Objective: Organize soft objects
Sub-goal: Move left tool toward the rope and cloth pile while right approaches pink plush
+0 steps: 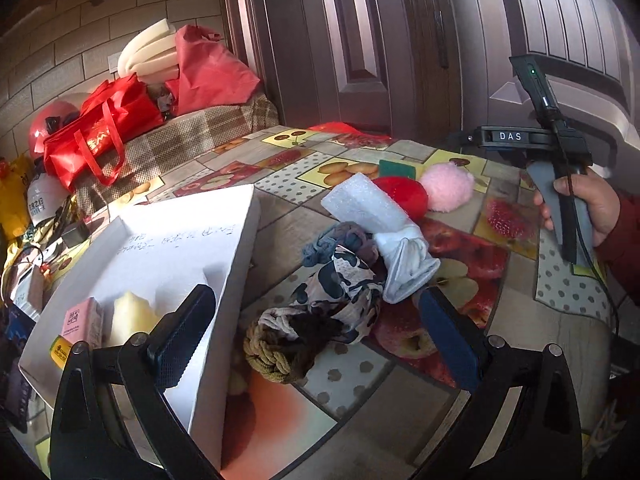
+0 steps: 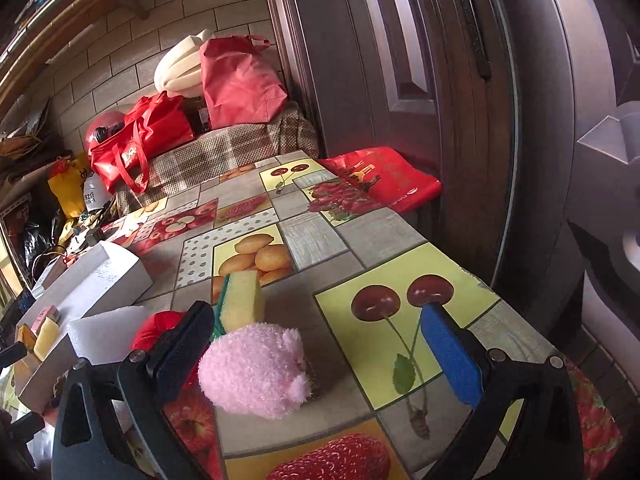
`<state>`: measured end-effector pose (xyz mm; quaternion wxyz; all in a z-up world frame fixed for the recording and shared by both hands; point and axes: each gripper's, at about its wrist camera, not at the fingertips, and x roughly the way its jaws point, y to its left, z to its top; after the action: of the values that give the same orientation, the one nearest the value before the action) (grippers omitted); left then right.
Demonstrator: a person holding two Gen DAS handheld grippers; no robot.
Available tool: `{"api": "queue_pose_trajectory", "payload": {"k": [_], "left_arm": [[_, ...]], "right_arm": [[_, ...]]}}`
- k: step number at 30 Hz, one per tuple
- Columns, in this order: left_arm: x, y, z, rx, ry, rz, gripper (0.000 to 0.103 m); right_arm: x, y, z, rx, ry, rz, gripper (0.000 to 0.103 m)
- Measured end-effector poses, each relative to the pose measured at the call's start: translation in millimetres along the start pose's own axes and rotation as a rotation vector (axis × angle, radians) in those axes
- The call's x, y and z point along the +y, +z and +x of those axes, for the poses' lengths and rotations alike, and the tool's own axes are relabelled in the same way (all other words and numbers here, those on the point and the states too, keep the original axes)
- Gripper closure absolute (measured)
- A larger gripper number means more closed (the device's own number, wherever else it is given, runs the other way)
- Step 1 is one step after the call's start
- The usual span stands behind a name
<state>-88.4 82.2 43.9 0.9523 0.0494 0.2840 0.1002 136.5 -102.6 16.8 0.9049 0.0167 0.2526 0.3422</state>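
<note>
Left fingers (image 1: 182, 334) wide apart, right fingers (image 2: 450, 356) likewise, empty

Handwriting on the white box (image 1: 176, 248) too blurred to read. Red soft object (image 1: 402, 196) half hidden behind the white foam block (image 1: 362, 202). In the right wrist view, green-backed sponge (image 2: 240, 300) partly covered by the pink plush toy (image 2: 256, 372). Counter (image 2: 400, 432) cut off at the bottom edge.
</note>
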Motion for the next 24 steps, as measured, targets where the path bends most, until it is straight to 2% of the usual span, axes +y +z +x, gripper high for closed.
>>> {"api": "queue_pose_trajectory", "payload": {"k": [3,7,8,10,12,14,18,19,21,22,24], "left_arm": [[-13,0,13,0.069,-0.045,0.052,0.001],[-18,-3,33,0.18,-0.06,0.064,0.001],[-17,-4,37,0.209,-0.095,0.042,0.001],[-14,-10,41,0.272,-0.241,-0.063,0.001],[-18,-14,34,0.278,-0.341,-0.129,0.001],[-25,-15,17,0.249,-0.391,-0.146,0.001],[-18,-12,-17,0.113,-0.282,-0.182,0.001],[-15,-12,-16,0.118,-0.244,-0.184,0.001],[-8,-12,0,0.185,-0.193,-0.189,0.001],[-5,-12,6,0.216,-0.179,-0.2,0.001],[-7,-11,12,0.228,-0.158,-0.17,0.001]], "right_arm": [[-5,-1,7,0.037,0.001,0.026,0.0],[2,-2,10,0.058,-0.002,-0.013,0.0],[4,-3,9,0.057,-0.002,-0.023,0.0],[5,-2,10,0.059,-0.003,-0.034,0.0],[5,-2,10,0.061,-0.002,-0.03,0.0],[2,-1,12,0.066,0.003,-0.012,0.0],[-6,-1,16,0.084,0.013,0.027,0.0],[-7,-1,17,0.089,0.016,0.034,0.0],[-9,-2,18,0.095,0.021,0.046,0.0],[-10,-2,18,0.097,0.022,0.05,0.0],[-11,-2,18,0.1,0.026,0.055,0.0]]}}
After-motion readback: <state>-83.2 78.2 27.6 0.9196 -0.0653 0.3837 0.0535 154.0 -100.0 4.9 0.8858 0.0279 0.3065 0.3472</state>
